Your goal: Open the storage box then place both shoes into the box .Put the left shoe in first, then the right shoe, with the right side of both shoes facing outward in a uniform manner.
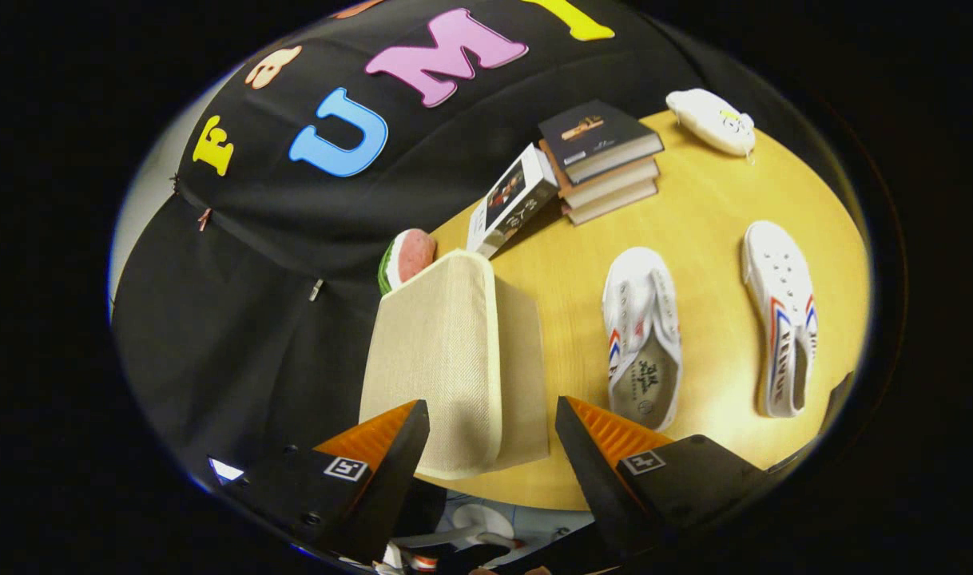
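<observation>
A beige fabric storage box [446,359] with its lid down stands on the wooden table [710,216], just ahead of my fingers and partly between them. My gripper [493,419] is open and holds nothing. To the right of the box lie two white canvas shoes with red and blue stripes. The nearer shoe [642,335] lies with its opening up, just beyond my right finger [590,447]. The farther shoe [780,315] rests tilted on its side, further right.
A stack of books [606,160] sits at the back of the table, with a boxed book [510,200] leaning beside it. A white plush toy [712,120] lies behind the stack. A watermelon-slice toy [407,257] sits behind the box. The table's near edge runs under my fingers.
</observation>
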Tool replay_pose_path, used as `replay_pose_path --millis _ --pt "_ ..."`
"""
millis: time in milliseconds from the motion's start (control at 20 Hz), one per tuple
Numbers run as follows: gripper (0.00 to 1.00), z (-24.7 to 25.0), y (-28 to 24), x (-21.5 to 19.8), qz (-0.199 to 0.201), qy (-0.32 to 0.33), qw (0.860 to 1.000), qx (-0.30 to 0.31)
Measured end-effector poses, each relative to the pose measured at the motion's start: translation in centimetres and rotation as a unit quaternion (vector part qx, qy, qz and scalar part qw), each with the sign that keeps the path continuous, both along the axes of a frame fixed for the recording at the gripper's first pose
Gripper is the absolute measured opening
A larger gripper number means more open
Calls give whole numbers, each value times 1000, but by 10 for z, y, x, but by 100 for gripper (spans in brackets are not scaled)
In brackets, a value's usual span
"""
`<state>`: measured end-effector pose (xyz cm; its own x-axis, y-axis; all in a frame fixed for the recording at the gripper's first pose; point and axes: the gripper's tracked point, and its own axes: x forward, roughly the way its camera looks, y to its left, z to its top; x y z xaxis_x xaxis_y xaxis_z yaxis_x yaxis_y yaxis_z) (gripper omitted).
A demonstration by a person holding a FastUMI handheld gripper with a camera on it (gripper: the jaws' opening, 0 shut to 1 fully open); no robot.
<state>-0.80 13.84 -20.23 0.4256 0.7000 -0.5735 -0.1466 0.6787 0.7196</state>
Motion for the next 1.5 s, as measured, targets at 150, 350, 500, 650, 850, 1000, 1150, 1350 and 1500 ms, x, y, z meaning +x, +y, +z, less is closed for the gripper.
replay_pose_path --millis 150,350,500,650,850,1000,1150,1350,1500 --pt "98 -21 21 -3 31 51 997 44" --pt "98 -29 39 -1 51 96 989 103" --pt "87 -29 53 -4 71 134 976 159" --pt "61 -29 57 -6 89 170 966 174" --pt "31 -19 56 -6 88 179 962 188" --pt "11 -16 56 -9 90 184 961 187" --pt "7 -11 54 -11 87 186 962 181" --pt "5 28 58 -14 70 193 957 203" --pt "5 67 73 -18 83 156 964 197"
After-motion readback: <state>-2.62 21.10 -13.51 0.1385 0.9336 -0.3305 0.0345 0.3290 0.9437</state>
